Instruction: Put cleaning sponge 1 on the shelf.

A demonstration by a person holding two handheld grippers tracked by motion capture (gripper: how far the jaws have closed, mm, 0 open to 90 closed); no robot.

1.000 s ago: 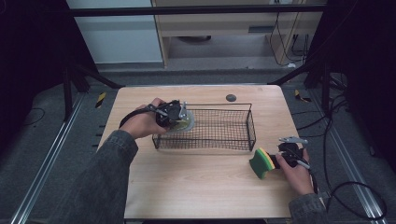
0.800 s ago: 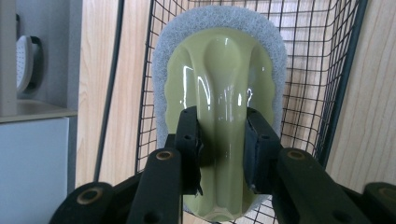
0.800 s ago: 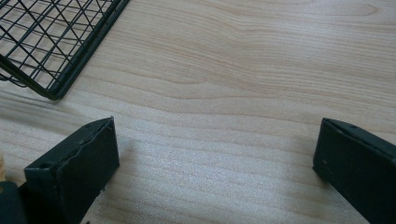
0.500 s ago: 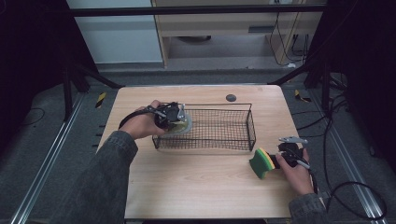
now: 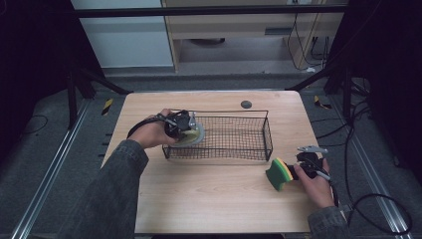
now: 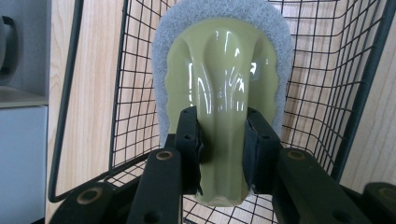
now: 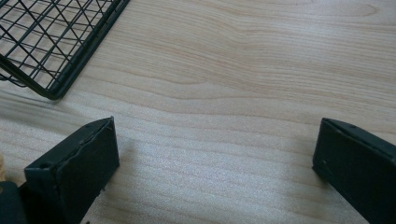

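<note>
At the basket's left end, the left gripper holds a scrubber, pale green handle over a grey pad, just inside the wire wall, seemingly to set it down there. Its fingers clench the handle's narrow ridge from both sides. Near the counter's right edge, the right gripper hovers by a green-and-yellow sponge, likely next in line; its fingers stand wide apart over bare wood, holding nothing.
</note>
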